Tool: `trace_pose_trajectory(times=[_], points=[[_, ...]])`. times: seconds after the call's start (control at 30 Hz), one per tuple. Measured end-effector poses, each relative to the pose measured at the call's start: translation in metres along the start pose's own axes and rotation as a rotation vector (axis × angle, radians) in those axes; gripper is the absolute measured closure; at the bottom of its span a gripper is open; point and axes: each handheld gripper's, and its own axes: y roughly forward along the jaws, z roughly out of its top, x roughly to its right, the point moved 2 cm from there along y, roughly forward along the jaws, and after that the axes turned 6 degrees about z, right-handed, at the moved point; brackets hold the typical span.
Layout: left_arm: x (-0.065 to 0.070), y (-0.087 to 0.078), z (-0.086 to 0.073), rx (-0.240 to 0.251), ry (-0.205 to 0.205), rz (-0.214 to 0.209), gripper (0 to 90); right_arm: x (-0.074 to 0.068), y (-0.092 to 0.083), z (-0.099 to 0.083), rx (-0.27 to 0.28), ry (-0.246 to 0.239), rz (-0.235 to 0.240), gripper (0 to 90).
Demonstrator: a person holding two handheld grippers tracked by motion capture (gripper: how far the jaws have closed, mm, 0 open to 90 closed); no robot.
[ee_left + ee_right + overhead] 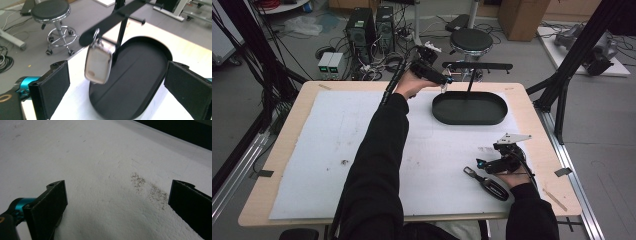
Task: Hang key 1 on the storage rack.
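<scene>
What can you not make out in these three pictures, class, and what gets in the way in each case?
- Key fob, left gripper view: blurred, so its markings are unreadable; in the high view it is too small.
- Hanger stand, left gripper view: its top is cut off by the upper edge.
- Black object by the right tool, high view: too small to identify.

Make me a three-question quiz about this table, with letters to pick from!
1. Where does the key fob hang?
A. from the black stand
B. inside the stool
C. on the floor

2. What colour is the oval tray?
A. red
B. black
C. yellow

3. How are the left tongs?
A. open
C. shut on the fob
D. shut on the tray

Answers: 1 A, its ring hooks the stand's bar above the tray. 2 B, it is dark all over. 3 A, the jaws stand wide apart, the fob dangling beyond them untouched.
</scene>
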Motion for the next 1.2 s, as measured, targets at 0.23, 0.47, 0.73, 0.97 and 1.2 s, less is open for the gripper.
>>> trace_pose_trajectory(times=[0.23, 0.47, 0.73, 0.97, 1.2], points=[[0.001, -0.004, -0.012, -0.024, 0.006, -0.016, 6.8, 0.000, 0.000, 0.000, -0.005, -0.001, -0.001, 1.4], [0.000, -0.013, -0.022, -0.051, 0.025, -0.019, 6.8, 0.000, 0.000, -0.001, -0.008, 0.000, -0.003, 1.5], [-0.004, -0.026, -0.032, -0.055, 0.025, -0.009, 6.8, 0.000, 0.000, -0.001, -0.011, 0.001, -0.002, 1.4], [-0.012, -0.037, -0.049, -0.070, 0.013, 0.009, 6.8, 0.000, 0.001, -0.001, -0.014, -0.003, -0.003, 1.4], [-0.016, -0.051, -0.061, -0.059, 0.017, 0.027, 6.8, 0.000, 0.002, -0.001, -0.017, 0.002, -0.004, 1.4]])
